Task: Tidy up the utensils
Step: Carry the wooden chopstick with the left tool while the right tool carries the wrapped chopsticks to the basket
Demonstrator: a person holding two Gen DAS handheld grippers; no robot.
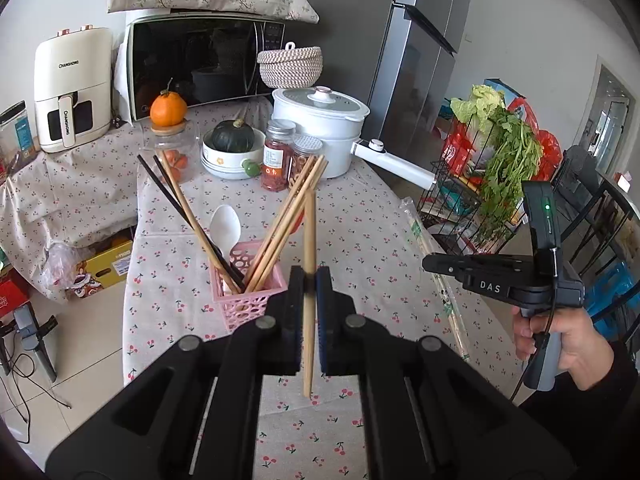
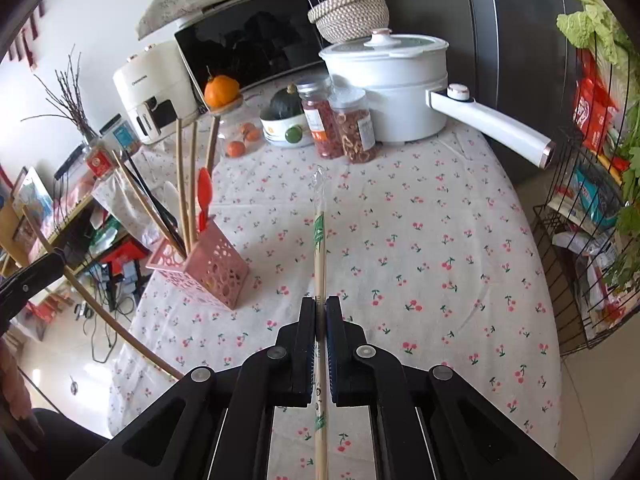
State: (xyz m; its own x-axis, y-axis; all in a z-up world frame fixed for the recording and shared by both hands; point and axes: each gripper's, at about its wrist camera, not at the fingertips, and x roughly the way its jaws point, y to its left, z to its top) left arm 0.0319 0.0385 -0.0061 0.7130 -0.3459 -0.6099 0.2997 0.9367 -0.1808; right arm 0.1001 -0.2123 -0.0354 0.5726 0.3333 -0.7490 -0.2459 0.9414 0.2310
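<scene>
The left hand-held gripper (image 1: pixel 309 280) is clenched on a bare wooden chopstick (image 1: pixel 309 240) that stands nearly upright between its pads, above the near part of the worktop (image 1: pixel 360 220). The right hand-held gripper (image 2: pixel 320 304) is clenched on a pair of wrapped chopsticks (image 2: pixel 320 248) in a clear sleeve with green print too small to read; the sleeve points toward the far edge, over the middle of the worktop. In the left wrist view a hand (image 1: pixel 568 340) grips the handle of the right hand-held gripper beyond the right edge, and its body reads "DAS".

A pink basket (image 1: pixel 248 292) stands near the left edge, just ahead of the left hand-held gripper. It holds several wooden chopsticks (image 1: pixel 280 220), two dark chopsticks (image 1: pixel 168 196), a white spoon (image 1: pixel 226 228) and, seen from the right wrist, a red spoon (image 2: pixel 204 196).

From the basket to the right edge, and on toward the far items, the cherry-print cloth lies bare. A wire rack (image 2: pixel 576 240) of vegetables and packets stands close beside the right edge.

Along the far edge stand two jars (image 1: pixel 280 156) with labels too small to read, a bowl (image 1: pixel 228 160) holding a dark squash, a white pot (image 1: pixel 320 128) whose long handle (image 1: pixel 396 160) juts over the right edge, a microwave (image 1: pixel 200 64), and an air fryer (image 1: pixel 72 88) marked "CHANGHONG".
</scene>
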